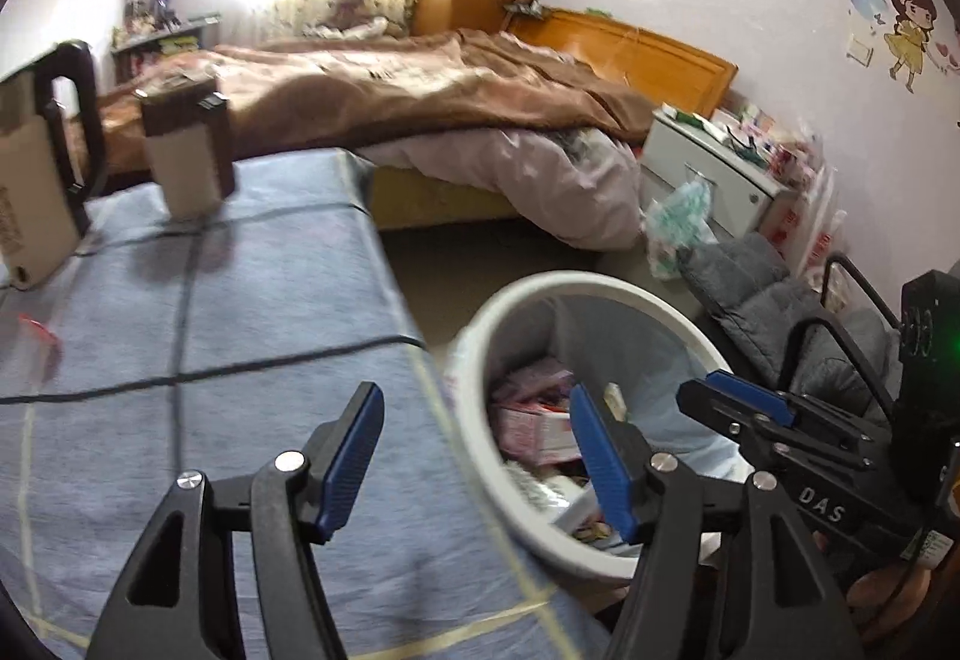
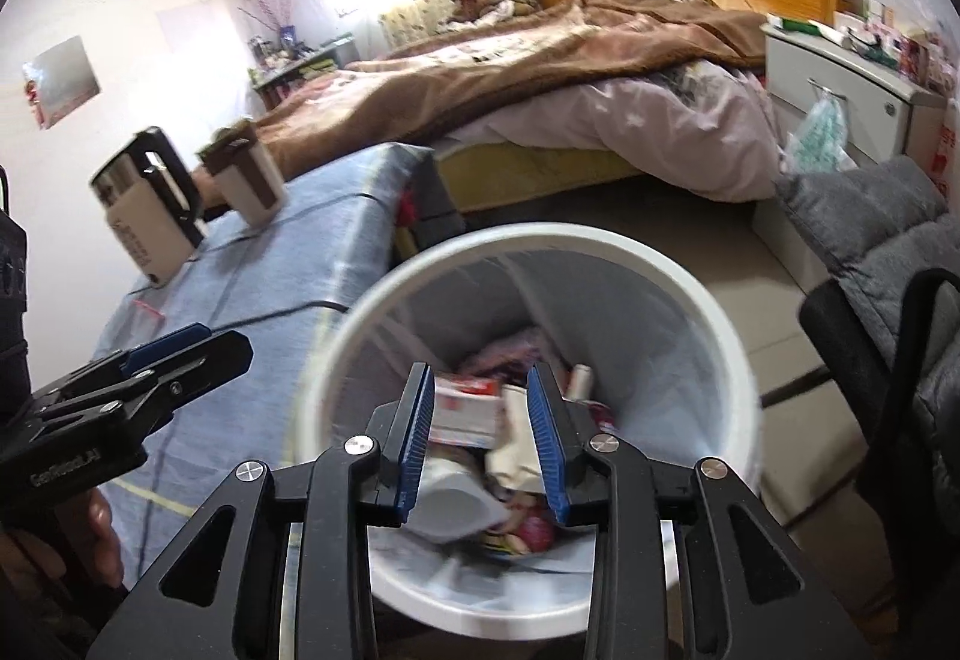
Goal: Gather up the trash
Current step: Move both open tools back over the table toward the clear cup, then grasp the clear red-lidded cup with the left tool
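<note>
A white round trash bin (image 2: 720,336) stands on the floor beside the blue-clothed table (image 1: 240,300); it also shows in the left wrist view (image 1: 660,306). It holds several wrappers and cartons (image 2: 474,408). My right gripper (image 2: 483,441) is open and empty, right over the bin's mouth. My left gripper (image 1: 474,459) is open and empty, over the table's right edge next to the bin. The right gripper's fingers (image 1: 744,399) show at the right of the left wrist view. A small red scrap (image 1: 39,330) lies on the table at the left.
A kettle (image 1: 36,180) and a brown-and-white mug (image 1: 186,150) stand at the table's far end. A black cable (image 1: 240,366) crosses the cloth. A bed (image 1: 450,102), a white nightstand (image 1: 708,168) and a grey padded chair (image 1: 756,294) surround the bin.
</note>
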The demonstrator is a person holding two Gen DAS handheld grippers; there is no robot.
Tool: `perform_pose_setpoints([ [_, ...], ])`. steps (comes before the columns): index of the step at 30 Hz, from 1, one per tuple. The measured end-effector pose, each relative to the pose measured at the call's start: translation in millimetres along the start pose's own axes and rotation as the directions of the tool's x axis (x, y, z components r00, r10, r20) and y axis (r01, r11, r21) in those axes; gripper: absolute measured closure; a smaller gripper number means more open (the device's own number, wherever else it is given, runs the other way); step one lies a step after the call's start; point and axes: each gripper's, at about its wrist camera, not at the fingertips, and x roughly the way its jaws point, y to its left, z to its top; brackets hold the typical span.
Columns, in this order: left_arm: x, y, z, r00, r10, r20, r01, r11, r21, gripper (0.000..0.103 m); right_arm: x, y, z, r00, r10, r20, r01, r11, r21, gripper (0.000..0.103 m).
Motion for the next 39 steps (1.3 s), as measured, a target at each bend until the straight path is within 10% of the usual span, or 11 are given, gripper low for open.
perform_pose_setpoints([
  [21, -51.5, 155.0, -5.3, 0.953, 0.295, 0.064, -0.279, 0.943, -0.179, 0.035, 37.6, 111.0, 5.8, 0.990, 0.135, -0.029, -0.138, 0.984, -0.113, 0.069],
  [39, -48.3, 243.5, -15.4, 0.928, 0.374, -0.009, -0.365, 0.901, -0.235, 0.034, 96.7, 213.5, 19.5, 0.979, 0.180, -0.100, -0.199, 0.952, -0.233, 0.069],
])
